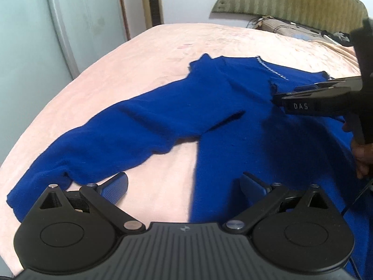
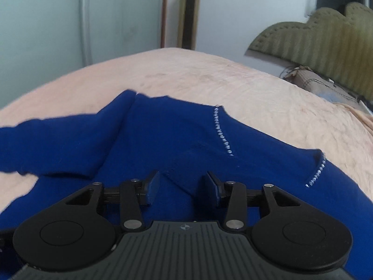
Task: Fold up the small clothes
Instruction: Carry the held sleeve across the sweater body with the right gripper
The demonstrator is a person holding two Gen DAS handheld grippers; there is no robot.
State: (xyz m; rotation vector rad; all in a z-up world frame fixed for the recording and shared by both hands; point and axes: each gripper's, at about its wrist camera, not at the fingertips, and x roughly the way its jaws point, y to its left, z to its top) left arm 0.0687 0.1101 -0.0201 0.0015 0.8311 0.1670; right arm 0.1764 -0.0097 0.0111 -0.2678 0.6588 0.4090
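Observation:
A blue long-sleeved sweater [image 1: 233, 107] lies spread on the pink bed [image 1: 139, 53], one sleeve [image 1: 105, 140] stretching toward the lower left. A row of small silver studs [image 2: 221, 133] runs near its neckline. My left gripper [image 1: 184, 184] is open and empty, low over the sweater's near edge between sleeve and body. My right gripper [image 2: 181, 189] is open, hovering over the sweater's body [image 2: 163, 144] with nothing between its pads. It also shows in the left wrist view [image 1: 277, 99], coming in from the right above the sweater's chest.
The pink bed cover [image 2: 256, 88] reaches to a padded olive headboard [image 2: 314, 39] at the back right. A pillow and dark cables [image 1: 291, 26] lie by the headboard. A pale green wardrobe [image 1: 35, 35] stands at the left, beyond the bed edge.

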